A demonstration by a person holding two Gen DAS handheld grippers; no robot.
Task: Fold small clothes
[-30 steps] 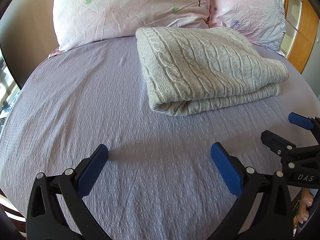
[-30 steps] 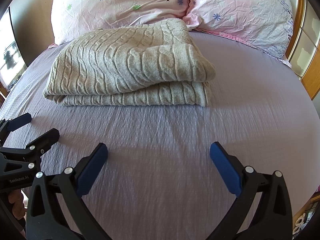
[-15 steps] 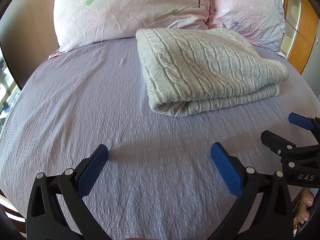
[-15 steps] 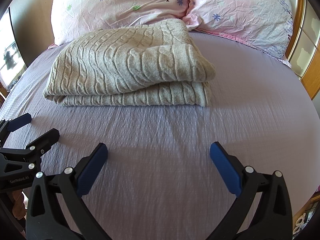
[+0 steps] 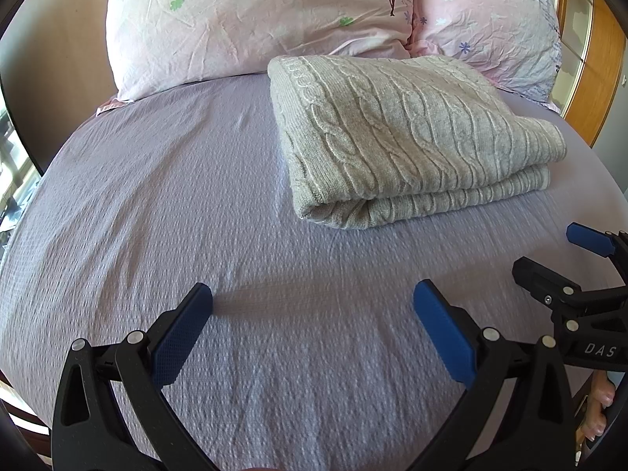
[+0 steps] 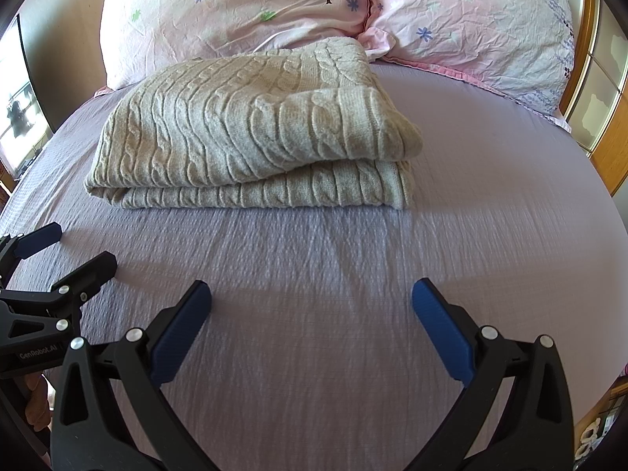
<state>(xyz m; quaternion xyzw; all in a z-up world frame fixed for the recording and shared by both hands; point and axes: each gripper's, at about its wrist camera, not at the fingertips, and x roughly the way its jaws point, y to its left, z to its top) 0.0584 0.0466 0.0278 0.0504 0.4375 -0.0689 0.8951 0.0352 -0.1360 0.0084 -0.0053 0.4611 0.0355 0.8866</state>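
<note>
A beige cable-knit sweater point(image 5: 404, 133) lies folded into a thick rectangle on the lilac bed sheet point(image 5: 157, 212), its far edge near the pillows. It also shows in the right wrist view point(image 6: 251, 133). My left gripper point(image 5: 312, 298) is open and empty, hovering over bare sheet in front of the sweater. My right gripper point(image 6: 310, 294) is open and empty too, also short of the sweater. Each gripper shows in the other's view: the right one point(image 5: 549, 251) at the right edge, the left one point(image 6: 82, 247) at the left edge.
Two pink flowered pillows point(image 5: 251, 19) point(image 5: 486, 19) stand behind the sweater. A wooden headboard or frame point(image 5: 600, 66) runs along the right. A window point(image 6: 15, 125) is at the far left. The bed's near edge lies under the grippers.
Both grippers stay open over the sheet. The left view has shifted very slightly; the sweater has not moved.
</note>
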